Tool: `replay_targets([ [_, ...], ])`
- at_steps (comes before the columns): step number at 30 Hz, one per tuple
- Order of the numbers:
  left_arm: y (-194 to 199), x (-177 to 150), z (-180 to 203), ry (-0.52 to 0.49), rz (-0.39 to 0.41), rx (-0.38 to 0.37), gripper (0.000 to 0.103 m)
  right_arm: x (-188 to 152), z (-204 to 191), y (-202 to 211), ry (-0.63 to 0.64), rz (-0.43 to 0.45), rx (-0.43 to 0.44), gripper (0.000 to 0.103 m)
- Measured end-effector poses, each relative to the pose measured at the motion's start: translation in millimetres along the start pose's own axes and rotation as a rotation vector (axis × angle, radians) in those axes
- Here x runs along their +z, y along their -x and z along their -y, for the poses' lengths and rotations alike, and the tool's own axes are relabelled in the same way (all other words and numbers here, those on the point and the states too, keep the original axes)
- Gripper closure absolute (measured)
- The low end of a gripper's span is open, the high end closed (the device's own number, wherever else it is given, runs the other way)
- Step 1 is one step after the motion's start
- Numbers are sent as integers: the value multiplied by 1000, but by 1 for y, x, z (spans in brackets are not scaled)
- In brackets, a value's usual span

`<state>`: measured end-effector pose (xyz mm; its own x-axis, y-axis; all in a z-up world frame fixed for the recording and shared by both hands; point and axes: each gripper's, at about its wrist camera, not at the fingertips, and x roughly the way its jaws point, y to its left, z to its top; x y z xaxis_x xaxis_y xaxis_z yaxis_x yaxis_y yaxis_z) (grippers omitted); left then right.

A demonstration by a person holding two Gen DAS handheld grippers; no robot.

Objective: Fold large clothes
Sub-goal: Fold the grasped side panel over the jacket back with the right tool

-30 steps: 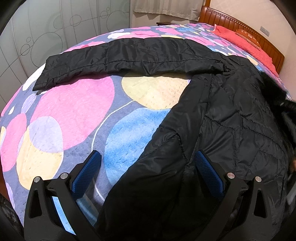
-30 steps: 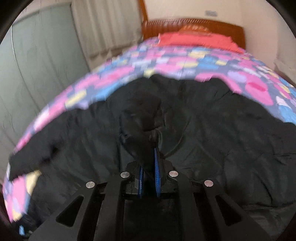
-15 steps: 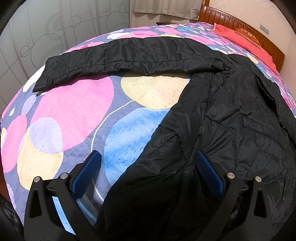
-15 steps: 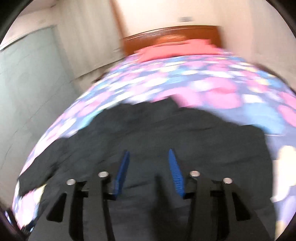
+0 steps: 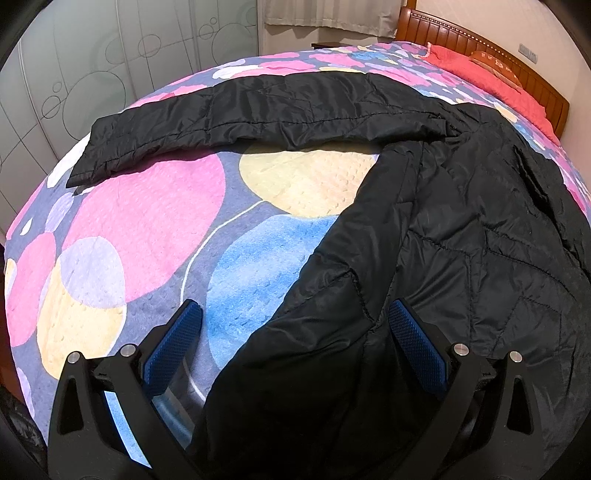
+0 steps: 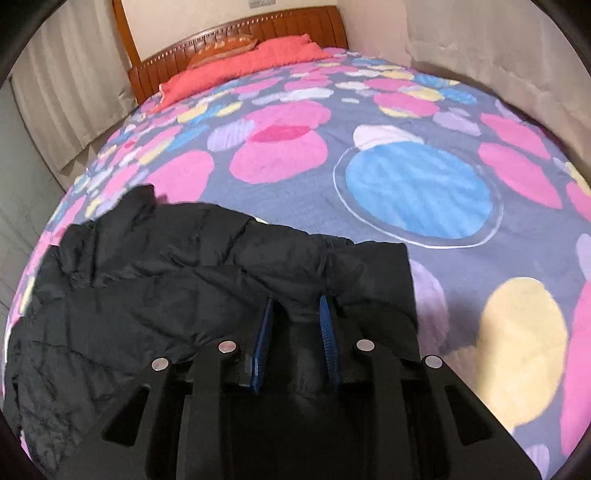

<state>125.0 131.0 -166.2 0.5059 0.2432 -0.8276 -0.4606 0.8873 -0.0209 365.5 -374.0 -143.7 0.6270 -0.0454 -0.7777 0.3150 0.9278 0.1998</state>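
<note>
The black quilted jacket [image 5: 461, 236] is lying spread on the bed, one sleeve [image 5: 258, 110] stretched out long and flat across the bedspread [image 5: 147, 221], body bunched toward the near edge. Shiny, slippery-looking nylon with stitched diamond quilting, puffy and creased all over.

Biggest change is on the right side. A second ago the right gripper [image 6: 295, 314] was pinched tight on a raised lump of jacket in the middle; half a second ago it was open and swinging sideways, everything blurred. Now it sits over the jacket's far corner [image 6: 369, 266], right by the straight edge where the black fabric ends and the bedspread [image 6: 417, 188] starts. Its jaws have just been closing — they stand narrow, with a fold of jacket between the blue ribbed pads [image 6: 263, 339]. Can't tell for sure whether they actually press on it yet.

The left gripper [image 5: 291, 314] hasn't budged across the frames — jaws wide, one blue textured pad [image 5: 173, 347] over the bedspread, the other by the jacket's hem, which lies between them ungripped.

Bedspread is fuzzy fleece with big pink, blue, yellow and lilac circles. Beyond it, a coral blanket [image 6: 243, 62] and a ribbed wooden headboard [image 6: 236, 35].
</note>
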Motion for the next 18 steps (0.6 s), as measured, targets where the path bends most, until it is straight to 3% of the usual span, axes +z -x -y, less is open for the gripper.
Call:
replay_targets([
  [5, 0, 1, 0, -4, 0, 4, 2, -26, -9, 33, 30, 50, -31, 75],
  [7, 0, 1, 0, -4, 0, 4, 2, -39, -9, 24, 60, 25, -86, 74],
  [9, 0, 1, 0, -4, 0, 4, 2, -48, -4, 11, 66, 26, -88, 74],
  [12, 0, 1, -1, -3, 1, 2, 2, -41, -11, 17, 69, 22, -128, 74],
  [16, -1, 1, 0, -4, 1, 4, 2, -41, -51, 42, 100, 51, -52, 72],
  [18, -1, 1, 0, -3, 0, 2, 2, -47, -82, 43, 159, 53, -4, 65],
])
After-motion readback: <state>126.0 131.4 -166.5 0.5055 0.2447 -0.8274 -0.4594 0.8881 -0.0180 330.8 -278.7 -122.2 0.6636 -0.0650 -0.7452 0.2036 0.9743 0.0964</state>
